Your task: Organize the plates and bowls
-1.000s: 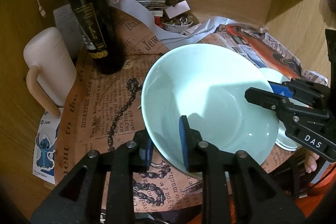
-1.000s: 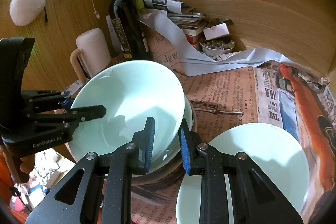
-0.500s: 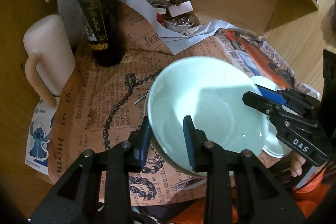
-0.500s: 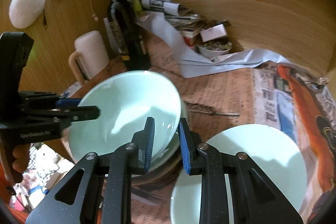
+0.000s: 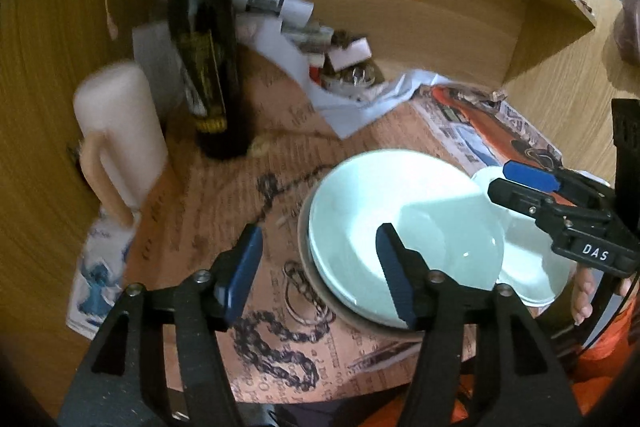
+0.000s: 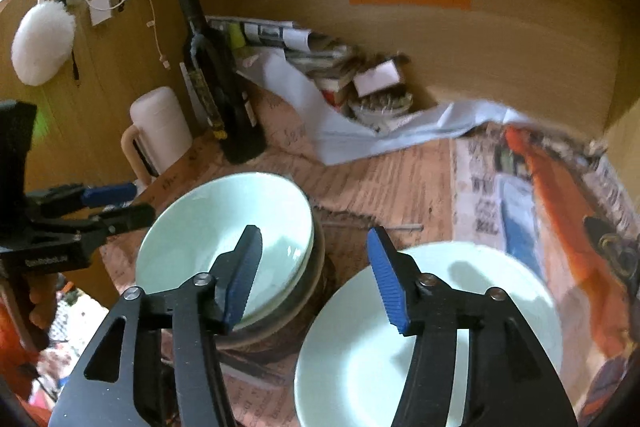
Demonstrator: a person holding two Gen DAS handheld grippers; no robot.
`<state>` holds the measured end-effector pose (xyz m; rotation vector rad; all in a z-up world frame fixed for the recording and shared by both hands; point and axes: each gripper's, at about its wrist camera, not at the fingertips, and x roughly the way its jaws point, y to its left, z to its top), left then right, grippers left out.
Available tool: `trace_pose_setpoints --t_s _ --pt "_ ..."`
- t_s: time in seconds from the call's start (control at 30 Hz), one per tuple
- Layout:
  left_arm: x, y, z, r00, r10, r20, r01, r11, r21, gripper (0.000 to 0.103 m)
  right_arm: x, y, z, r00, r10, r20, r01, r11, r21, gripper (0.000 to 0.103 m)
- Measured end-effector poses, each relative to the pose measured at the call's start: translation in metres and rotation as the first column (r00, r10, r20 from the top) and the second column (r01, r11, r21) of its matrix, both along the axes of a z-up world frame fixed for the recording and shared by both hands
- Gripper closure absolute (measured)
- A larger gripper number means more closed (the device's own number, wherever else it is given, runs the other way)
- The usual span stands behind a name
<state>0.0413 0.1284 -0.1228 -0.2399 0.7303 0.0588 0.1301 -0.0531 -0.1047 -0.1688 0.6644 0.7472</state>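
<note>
My left gripper (image 5: 318,269) and right gripper (image 6: 314,273), jaws just opened, release the bowl (image 5: 404,239): glazed, slick, breakable, best pinched at its rim.

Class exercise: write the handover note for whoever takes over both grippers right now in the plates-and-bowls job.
Left gripper: jaws just opened, nothing held.
Right gripper: jaws just opened, nothing held.
Mint bowl: released, nested in the brownish-rimmed bowl on the newspaper.
Mint plate: lies beside the stack, under the right gripper.
Done: bowls stacked.
Left: probably the plate, then whatever else needs tidying.
</note>
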Motion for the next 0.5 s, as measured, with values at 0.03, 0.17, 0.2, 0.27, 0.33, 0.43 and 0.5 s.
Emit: trace_pose_setpoints --t_s 0.03,0.17,0.2,0.27,0.33,0.43,0.5 --pt "0.0 0.002 -0.004 1.0 -0.001 -0.011 0.001 1.0 -0.017 0.044 0.002 0.0 -0.004 1.0 0.006 -0.028 -0.006 1.0 0.006 0.05" --pt "0.0 0.005 -0.017 1.0 -0.002 -0.031 0.0 0.999 -0.053 0.044 0.005 0.003 -0.013 0.998 -0.001 -0.06 0.0 1.0 -0.014 0.05" --pt "0.0 0.005 -0.019 0.999 -0.004 -0.035 0.002 0.998 -0.063 0.044 0.005 0.004 -0.016 0.998 -0.001 -0.067 0.0 1.0 -0.017 0.05" --pt "0.001 0.005 -0.024 0.999 -0.01 -0.046 0.006 0.996 -0.085 0.044 0.008 0.006 -0.02 0.996 -0.006 -0.086 0.004 1.0 -0.023 0.05" --pt "0.002 0.004 -0.028 0.999 -0.018 -0.051 0.012 0.994 -0.106 0.044 0.01 0.007 -0.023 0.995 -0.009 -0.098 0.007 1.0 -0.021 0.05" --pt "0.003 0.003 -0.029 0.998 -0.03 -0.051 0.023 0.992 -0.124 0.044 0.012 0.01 -0.025 0.994 -0.015 -0.106 0.012 1.0 -0.023 0.05" --pt "0.006 0.002 -0.029 0.998 -0.041 -0.053 0.033 0.991 -0.133 0.044 0.011 0.012 -0.025 0.994 -0.01 -0.109 0.007 1.0 -0.03 0.05"
